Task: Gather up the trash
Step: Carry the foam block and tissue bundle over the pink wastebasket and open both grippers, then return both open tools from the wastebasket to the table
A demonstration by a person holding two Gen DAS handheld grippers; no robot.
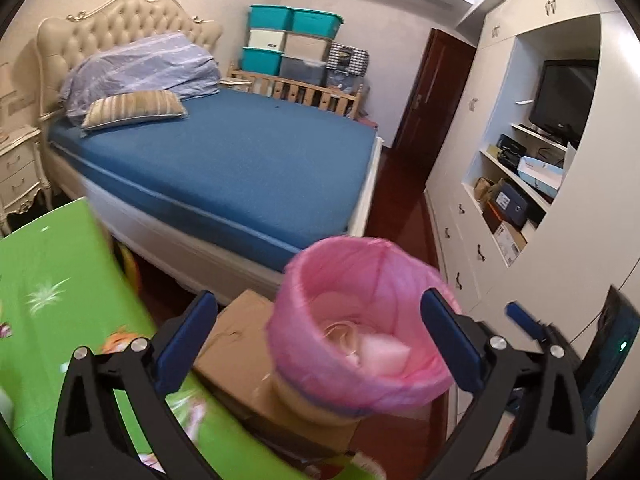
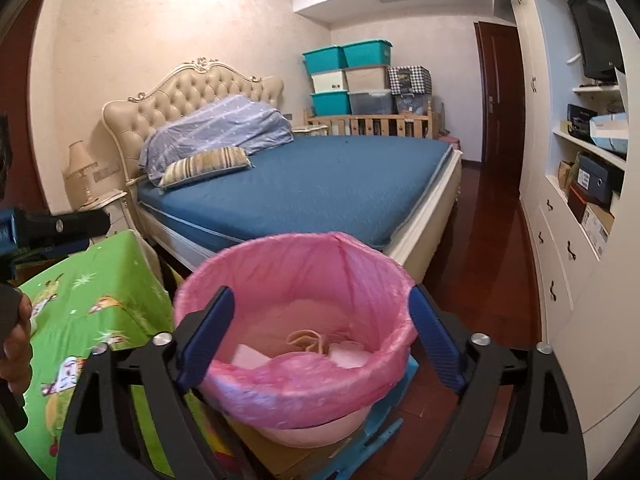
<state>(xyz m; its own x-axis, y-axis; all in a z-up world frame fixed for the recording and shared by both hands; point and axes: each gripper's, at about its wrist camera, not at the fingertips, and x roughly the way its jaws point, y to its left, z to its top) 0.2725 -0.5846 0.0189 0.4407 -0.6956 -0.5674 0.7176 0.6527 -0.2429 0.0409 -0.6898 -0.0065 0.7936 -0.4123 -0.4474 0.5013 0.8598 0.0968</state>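
A bin lined with a pink bag [image 1: 304, 292] [image 2: 296, 384] stands on a cardboard box [image 1: 236, 344]. Inside lie white scraps [image 2: 248, 360] [image 1: 384, 354] and a crumpled beige piece [image 2: 308, 340]. My left gripper [image 1: 318, 300] is open, and its blue fingers [image 1: 184, 340] frame the bin with nothing between the pads. My right gripper [image 2: 320, 294] is open too, just above the bin's near rim, and it holds nothing. A blue finger [image 1: 520, 316] at the right edge of the left wrist view seems to belong to the right gripper.
A green cartoon-print surface [image 1: 60, 300] [image 2: 92, 312] lies left of the bin. A bed with a blue sheet [image 1: 240, 160] fills the room behind. White cabinets with shelves [image 1: 520, 200] line the right wall along a dark wooden floor [image 2: 492, 240]. A hand [image 2: 16, 340] shows at the left edge.
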